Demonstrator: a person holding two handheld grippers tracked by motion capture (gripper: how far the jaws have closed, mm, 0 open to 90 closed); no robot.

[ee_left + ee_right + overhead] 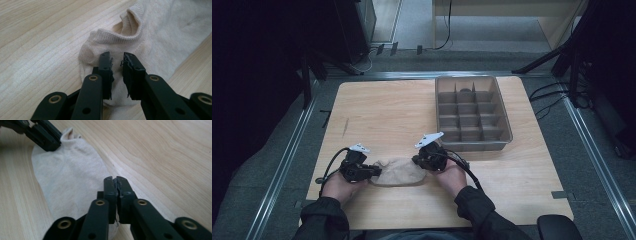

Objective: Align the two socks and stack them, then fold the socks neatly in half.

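A beige ankle sock (399, 172) lies flat near the table's front edge, between my two grippers. My left gripper (377, 171) is at its left end. In the left gripper view the jaws (116, 56) stand a little apart over the sock's (150, 32) cuff and heel, with nothing pinched. My right gripper (416, 161) is at the sock's right end. Its jaws (115, 178) are pressed together over the toe of the sock (67, 177), and no fabric shows between them. The left gripper (47, 137) appears at the far cuff end.
A grey-brown divided organizer tray (504, 112) with several compartments stands at the table's back right; a dark item lies in one far compartment (466, 90). The wooden table (387, 110) has bare room at left and centre. Metal rails run along both sides.
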